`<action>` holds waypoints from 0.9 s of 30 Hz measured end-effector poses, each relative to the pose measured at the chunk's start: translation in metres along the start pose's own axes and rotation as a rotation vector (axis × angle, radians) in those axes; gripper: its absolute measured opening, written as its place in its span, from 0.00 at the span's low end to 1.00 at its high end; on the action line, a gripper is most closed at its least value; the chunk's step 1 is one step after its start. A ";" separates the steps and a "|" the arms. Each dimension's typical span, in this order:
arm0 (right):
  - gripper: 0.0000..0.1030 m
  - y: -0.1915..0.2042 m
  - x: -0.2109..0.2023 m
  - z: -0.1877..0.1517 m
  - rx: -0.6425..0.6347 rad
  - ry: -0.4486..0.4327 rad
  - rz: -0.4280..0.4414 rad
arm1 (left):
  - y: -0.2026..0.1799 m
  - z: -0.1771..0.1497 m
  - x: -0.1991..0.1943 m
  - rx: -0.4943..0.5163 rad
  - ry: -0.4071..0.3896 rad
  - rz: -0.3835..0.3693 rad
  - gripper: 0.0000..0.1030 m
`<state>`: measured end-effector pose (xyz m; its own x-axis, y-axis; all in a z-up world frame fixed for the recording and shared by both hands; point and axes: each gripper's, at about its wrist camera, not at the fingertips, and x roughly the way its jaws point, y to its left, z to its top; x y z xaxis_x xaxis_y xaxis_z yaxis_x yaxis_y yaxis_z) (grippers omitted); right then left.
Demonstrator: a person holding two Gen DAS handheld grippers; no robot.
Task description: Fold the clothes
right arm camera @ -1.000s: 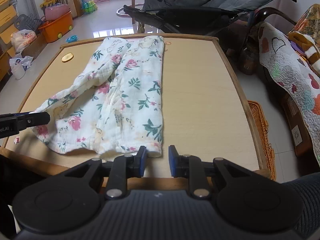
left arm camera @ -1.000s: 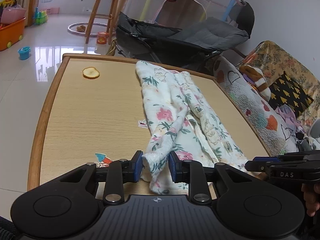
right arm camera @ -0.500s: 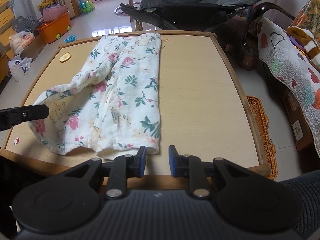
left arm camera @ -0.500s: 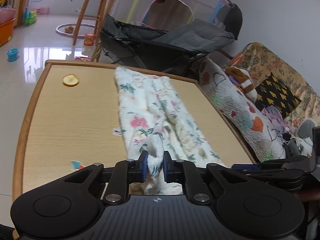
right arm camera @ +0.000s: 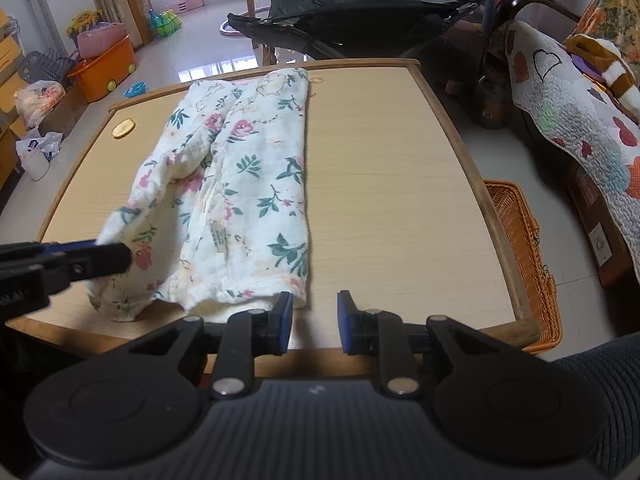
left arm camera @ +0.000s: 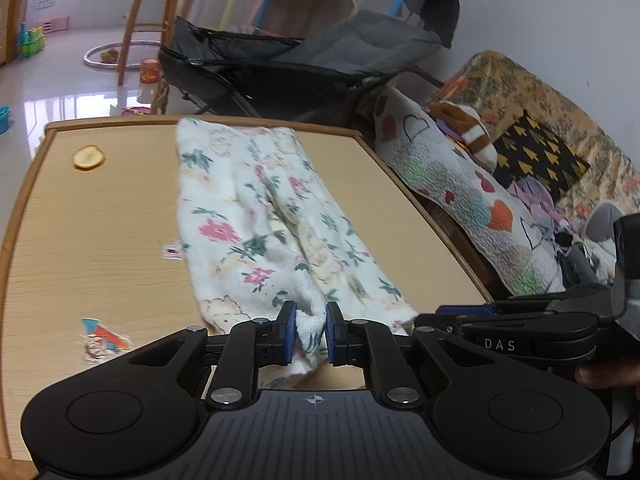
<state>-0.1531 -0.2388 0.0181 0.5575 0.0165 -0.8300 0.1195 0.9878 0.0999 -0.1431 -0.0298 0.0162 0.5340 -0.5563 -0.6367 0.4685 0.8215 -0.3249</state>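
Note:
A white floral garment (left arm camera: 256,216) lies lengthwise on the wooden table (left arm camera: 100,240), folded into a long strip. My left gripper (left arm camera: 311,328) is shut on the garment's near corner, bunched white cloth pinched between its blue pads and lifted a little. In the right wrist view the garment (right arm camera: 256,184) shows its left edge raised toward the left gripper (right arm camera: 112,254). My right gripper (right arm camera: 314,318) stands open above the table's near edge with nothing between its fingers; the garment's near right corner lies just left of its left finger. It also shows at the right of the left wrist view (left arm camera: 452,312).
A yellow round piece (left arm camera: 89,157) lies at the table's far left, and stickers (left arm camera: 105,338) mark its near left. An orange wicker basket (right arm camera: 524,256) sits on the floor right of the table (right arm camera: 392,184). A quilt-covered sofa (left arm camera: 460,184) and a dark reclining chair (left arm camera: 300,60) stand beyond.
The left gripper closed on the garment's near corner, then carried it up and to the right, dragging the left edge along. The right gripper stayed nearly in place.

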 end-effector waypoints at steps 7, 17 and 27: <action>0.22 -0.004 -0.001 0.000 0.012 -0.002 0.003 | -0.014 -0.004 0.025 0.043 0.066 0.006 0.14; 0.22 -0.004 0.001 0.001 0.021 0.006 -0.001 | -0.011 -0.004 0.042 0.021 0.103 0.029 0.14; 0.22 0.027 -0.010 0.049 -0.092 -0.117 0.141 | -0.010 -0.010 0.039 -0.002 0.071 0.018 0.18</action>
<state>-0.1150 -0.2196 0.0561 0.6558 0.1429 -0.7413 -0.0391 0.9870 0.1557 -0.1343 -0.0578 -0.0124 0.4909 -0.5314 -0.6904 0.4579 0.8315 -0.3144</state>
